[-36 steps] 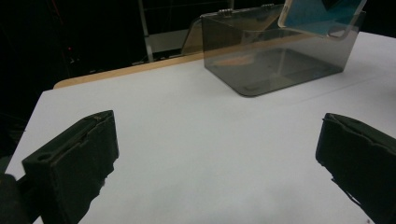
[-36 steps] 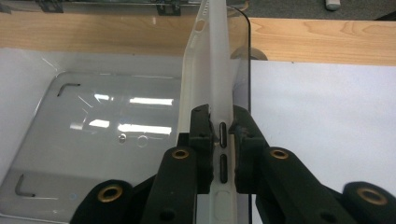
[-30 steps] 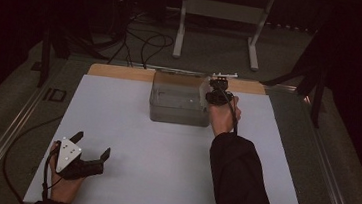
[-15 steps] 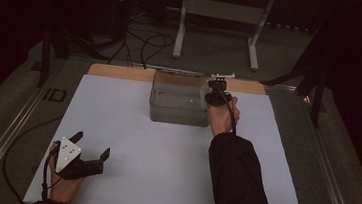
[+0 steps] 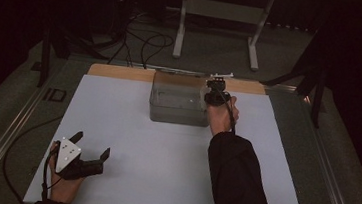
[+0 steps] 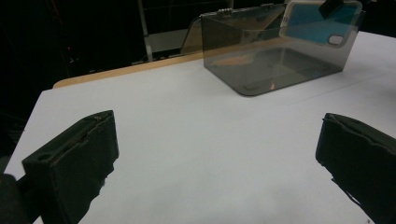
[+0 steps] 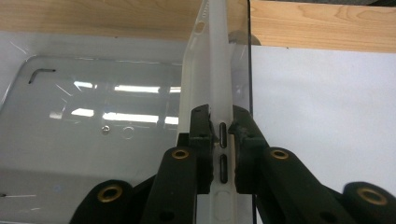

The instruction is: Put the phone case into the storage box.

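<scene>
the right gripper point(image 7: 220, 135) pinched a pale translucent phone case point(image 7: 215, 84) by its edge, fingers point(image 7: 201, 140) pressed on it, holding it upright just inside the right wall of the clear smoky plastic box point(image 5: 176, 106) at the far table point(image 5: 162, 170), likely for lowering in, while the left gripper point(image 5: 90, 146) rested near-left, fingers spread.

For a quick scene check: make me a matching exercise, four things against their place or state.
Things:
1. phone case
2. clear box
3. left gripper
4. right gripper

States:
A. open above the white table top, holding nothing
B. clamped on an edge
C. standing on edge, inside the box wall
D. sits at the table's far edge

Pairs: 1-C, 2-D, 3-A, 4-B
</scene>
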